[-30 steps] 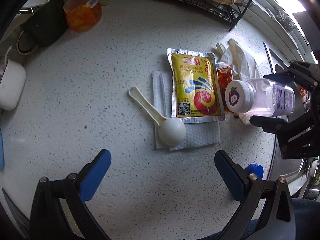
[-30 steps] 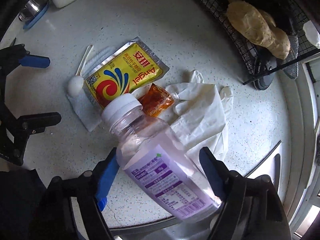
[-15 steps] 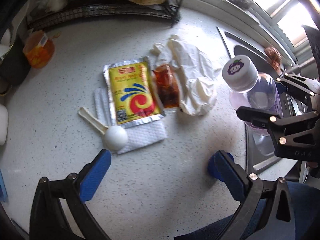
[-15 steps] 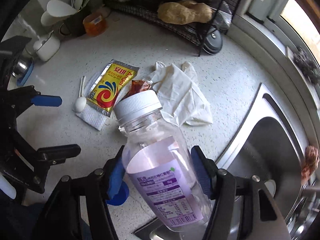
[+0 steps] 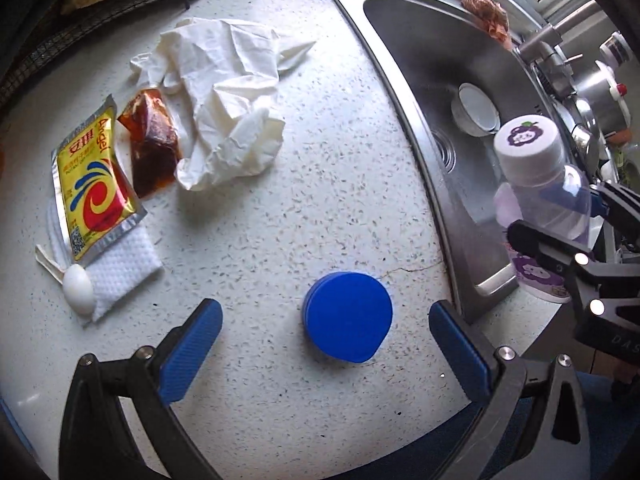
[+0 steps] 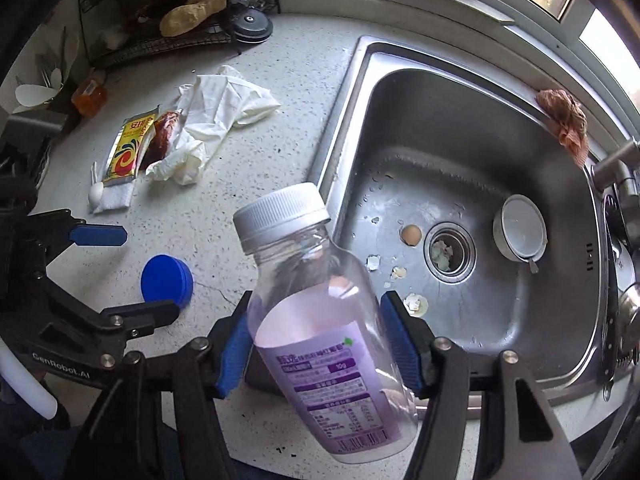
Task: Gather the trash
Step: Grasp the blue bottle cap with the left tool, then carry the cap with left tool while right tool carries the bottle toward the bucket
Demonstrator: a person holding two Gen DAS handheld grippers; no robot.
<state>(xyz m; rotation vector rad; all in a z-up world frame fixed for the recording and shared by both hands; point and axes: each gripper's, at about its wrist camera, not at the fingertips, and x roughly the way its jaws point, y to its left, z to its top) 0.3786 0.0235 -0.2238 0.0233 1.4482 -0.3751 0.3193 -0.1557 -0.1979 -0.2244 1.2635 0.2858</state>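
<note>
My right gripper [image 6: 316, 308] is shut on a clear bottle [image 6: 320, 340] with a purple label and a white cap. It holds the bottle tilted above the counter's front edge, beside the sink [image 6: 460, 128]. The same bottle [image 5: 536, 184] shows at the right of the left wrist view. My left gripper [image 5: 324, 309] stands open above a round blue lid [image 5: 348, 316], which lies flat on the counter between its fingers. Further left lie a yellow foil packet [image 5: 92, 188], a brown sauce packet [image 5: 154, 148], a crumpled white glove [image 5: 224, 100], a white spoon [image 5: 78, 284] and a paper napkin [image 5: 124, 268].
The steel sink holds a small metal bowl [image 6: 520, 232] and eggshell bits [image 6: 411, 235] around the drain. A brown rag [image 6: 564, 116] hangs on its far rim. A black wire rack [image 6: 160, 40] with bread stands at the counter's back.
Both grippers have swung right, toward the sink, rolling as they went. The blue lid now lies between my left fingers. The right jaws have narrowed on the bottle, which has left the trash pile.
</note>
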